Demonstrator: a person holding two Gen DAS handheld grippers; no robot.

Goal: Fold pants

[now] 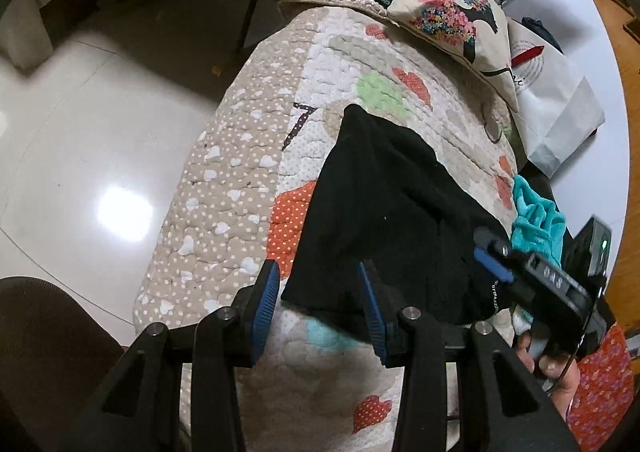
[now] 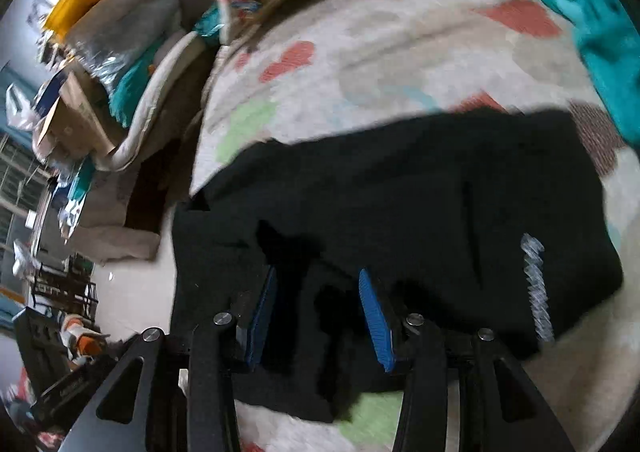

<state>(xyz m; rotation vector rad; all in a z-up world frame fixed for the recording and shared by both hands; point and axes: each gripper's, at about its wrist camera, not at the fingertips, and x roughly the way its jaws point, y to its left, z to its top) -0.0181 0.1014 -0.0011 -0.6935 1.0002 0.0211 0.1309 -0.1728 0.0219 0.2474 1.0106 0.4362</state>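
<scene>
The black pants lie on a quilted heart-patterned cover, folded into a long strip. My left gripper is open, its blue pads astride the near left corner of the pants, just above the cover. My right gripper shows at the right edge of the pants in the left wrist view. In the right wrist view the pants fill the middle, with white lettering at the right. My right gripper is open with black fabric between its pads. This view is blurred.
A patterned cushion lies at the far end of the cover. A teal cloth lies right of the pants, also in the right wrist view. A white paper bag stands beyond. Glossy floor lies left. Clutter piles at left.
</scene>
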